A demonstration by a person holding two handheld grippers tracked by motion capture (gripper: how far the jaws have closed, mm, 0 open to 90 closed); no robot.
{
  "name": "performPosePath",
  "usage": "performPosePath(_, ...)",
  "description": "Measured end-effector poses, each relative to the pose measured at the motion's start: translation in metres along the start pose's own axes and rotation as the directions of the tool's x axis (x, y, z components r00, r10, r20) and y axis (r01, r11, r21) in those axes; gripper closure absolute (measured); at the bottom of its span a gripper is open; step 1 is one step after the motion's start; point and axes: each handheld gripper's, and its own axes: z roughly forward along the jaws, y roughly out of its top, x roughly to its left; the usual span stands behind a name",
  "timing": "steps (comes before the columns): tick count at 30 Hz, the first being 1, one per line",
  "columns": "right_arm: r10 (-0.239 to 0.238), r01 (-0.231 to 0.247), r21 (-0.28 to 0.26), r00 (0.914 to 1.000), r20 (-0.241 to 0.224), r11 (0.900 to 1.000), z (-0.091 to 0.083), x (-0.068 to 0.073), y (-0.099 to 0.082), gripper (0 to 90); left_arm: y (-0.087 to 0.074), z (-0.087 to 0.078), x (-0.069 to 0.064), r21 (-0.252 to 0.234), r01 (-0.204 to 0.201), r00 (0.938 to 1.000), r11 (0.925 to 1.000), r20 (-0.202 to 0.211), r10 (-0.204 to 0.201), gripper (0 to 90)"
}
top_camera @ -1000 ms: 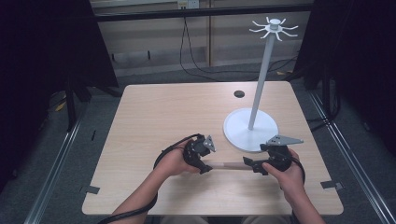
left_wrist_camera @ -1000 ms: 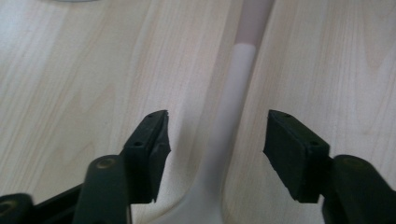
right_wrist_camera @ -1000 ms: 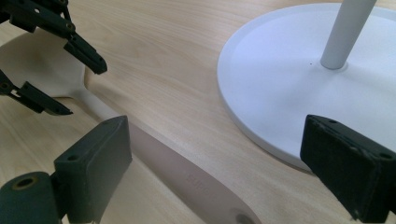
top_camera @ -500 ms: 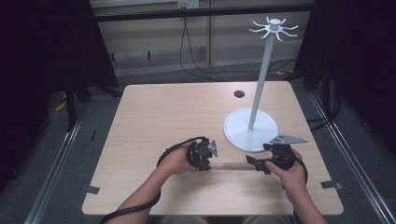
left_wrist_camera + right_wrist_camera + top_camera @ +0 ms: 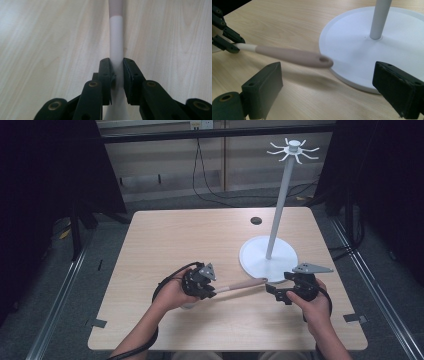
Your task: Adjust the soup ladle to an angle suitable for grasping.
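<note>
I am working over a pale wooden table (image 5: 165,240) with a light grain, bare across most of its top, with a small dark round hole (image 5: 256,220) near its far edge. Round it lies a grey floor with metal rails along both sides, dark curtains hang left and right, and a cable droops against the pale wall behind. On the right half of the table stands a white stand (image 5: 278,205): a round flat base (image 5: 255,257), a slim upright pole, and a ring of short hooks (image 5: 294,149) at the top. My left gripper (image 5: 214,292) has just been closing, and its jaws now clamp the white neck of a utensil (image 5: 240,285), which the left gripper view shows pinched tight between the two black pads (image 5: 105,72). The utensil's beige handle (image 5: 292,56) points away from that gripper towards the stand, held a little above the wood, and its far end with a small hanging hole (image 5: 323,59) sits just at the near rim of the base. My right gripper (image 5: 276,293) rests near that handle end, its jaws spread wide with nothing between them; the handle lies ahead of them, apart from both pads. The stand's base and pole lie just past the handle tip.
</note>
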Motion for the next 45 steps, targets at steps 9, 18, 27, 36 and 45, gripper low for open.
performPosePath(9, 0.010, -0.010, -0.011, 0.9991, -0.041, 0.9999, 0.004, 0.009, 0.002, 8.0, -0.008, -0.018, 0.001, -0.122, 0.061, 0.9950, 0.9907, -0.071, -0.070, 78.0)
performPosePath(18, 0.095, -0.108, -0.070, 0.9803, -0.173, 0.9917, 0.016, 0.028, 0.008, 9.9, -0.004, -0.023, -0.007, -0.237, 0.082, 0.9886, 0.9681, -0.104, -0.109, 78.0)
performPosePath(27, 0.144, -0.171, -0.113, 0.9655, -0.217, 0.9787, 0.027, 0.045, 0.021, 28.8, 0.009, -0.018, -0.020, -0.328, 0.080, 0.9901, 0.9413, -0.083, -0.113, 78.0)
performPosePath(36, 0.135, -0.178, -0.159, 0.9593, -0.248, 0.9712, 0.028, 0.056, 0.035, 50.2, 0.012, -0.013, -0.026, -0.381, 0.106, 0.9876, 0.9187, -0.068, -0.142, 78.0)
performPosePath(45, 0.157, -0.223, -0.229, 0.9493, -0.272, 0.9477, 0.025, 0.060, 0.044, 64.8, 0.013, -0.019, -0.028, -0.431, 0.150, 0.9799, 0.8896, -0.054, -0.192, 77.9)
